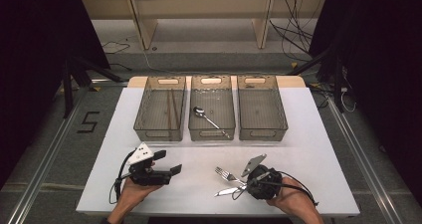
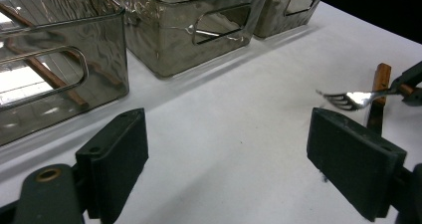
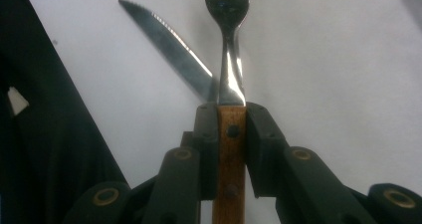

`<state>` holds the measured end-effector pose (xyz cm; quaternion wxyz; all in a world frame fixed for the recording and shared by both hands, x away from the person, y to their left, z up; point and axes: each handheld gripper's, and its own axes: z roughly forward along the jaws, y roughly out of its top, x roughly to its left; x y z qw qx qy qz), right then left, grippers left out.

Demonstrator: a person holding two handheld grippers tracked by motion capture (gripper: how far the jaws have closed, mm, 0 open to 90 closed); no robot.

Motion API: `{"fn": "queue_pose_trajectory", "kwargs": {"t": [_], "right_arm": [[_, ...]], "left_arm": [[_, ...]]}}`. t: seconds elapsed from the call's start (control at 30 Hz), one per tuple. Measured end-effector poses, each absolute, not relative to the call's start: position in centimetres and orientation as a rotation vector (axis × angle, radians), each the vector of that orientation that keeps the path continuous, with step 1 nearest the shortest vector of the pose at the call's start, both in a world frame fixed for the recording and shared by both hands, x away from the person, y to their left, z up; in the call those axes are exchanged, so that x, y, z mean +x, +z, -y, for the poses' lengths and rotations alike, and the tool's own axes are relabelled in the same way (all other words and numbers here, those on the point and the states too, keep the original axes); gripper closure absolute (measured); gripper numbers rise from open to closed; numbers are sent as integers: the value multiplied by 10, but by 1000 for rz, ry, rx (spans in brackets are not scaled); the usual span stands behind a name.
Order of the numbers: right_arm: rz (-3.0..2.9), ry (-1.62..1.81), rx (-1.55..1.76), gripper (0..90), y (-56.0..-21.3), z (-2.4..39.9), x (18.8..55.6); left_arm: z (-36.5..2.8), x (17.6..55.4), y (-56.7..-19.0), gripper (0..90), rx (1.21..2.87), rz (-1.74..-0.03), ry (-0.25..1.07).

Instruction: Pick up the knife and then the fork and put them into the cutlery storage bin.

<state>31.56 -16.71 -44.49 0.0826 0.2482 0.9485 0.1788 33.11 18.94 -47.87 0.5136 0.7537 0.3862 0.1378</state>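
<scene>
Figure. Sorting cutlery into bins; the moment of pick-up. At the lower right of the high view my right gripper point(image 1: 247, 180) has its two black jaws clamped on the wooden handle of a steel fork with a riveted brown wooden grip point(image 3: 230, 84). In the right gripper view the pads press flat on either side of that handle just behind the point where wood meets metal, and the tines point to the top edge of the frame.

I judge the fork light and rigid. Its polished neck would be slippery under the pads, whereas the flat-sided wood offers grip and will not mark. This hold near the neck should limit swinging of the head.

A serrated steel table knife point(image 3: 169, 52) lies on the white tabletop point(image 1: 308, 134) just behind the fork, crossing it at the upper left of that view; whether the two touch I cannot tell.

My left gripper point(image 1: 171, 171), at the lower left of the high view, rests with jaws wide apart and nothing between them.

Three smoky translucent plastic bins point(image 1: 262, 107) stand in a row across the centre. The left one holds brown wooden chopsticks point(image 1: 172, 109), the middle one a steel spoon point(image 1: 206, 117).
</scene>
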Motion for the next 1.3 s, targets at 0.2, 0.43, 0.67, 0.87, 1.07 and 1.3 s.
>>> {"fn": "queue_pose_trajectory", "kwargs": {"t": [0.2,0.43,0.67,0.87,1.07,1.3], "right_arm": [[-2798,588,761,776,-434,172,325],[-2764,650,784,776,-422,177,335],[-2714,694,809,776,-407,180,352],[-2670,732,838,776,-389,183,369],[-2627,757,887,776,-376,185,392],[-2564,765,998,776,-370,190,424]], "left_arm": [[-190,331,-478,161,1805,-930,333],[-190,331,-479,161,1806,-929,334],[-191,332,-479,161,1802,-932,334],[-191,332,-479,161,1801,-934,335],[-192,332,-479,160,1794,-934,336],[-192,332,-479,160,1789,-934,339]]}}
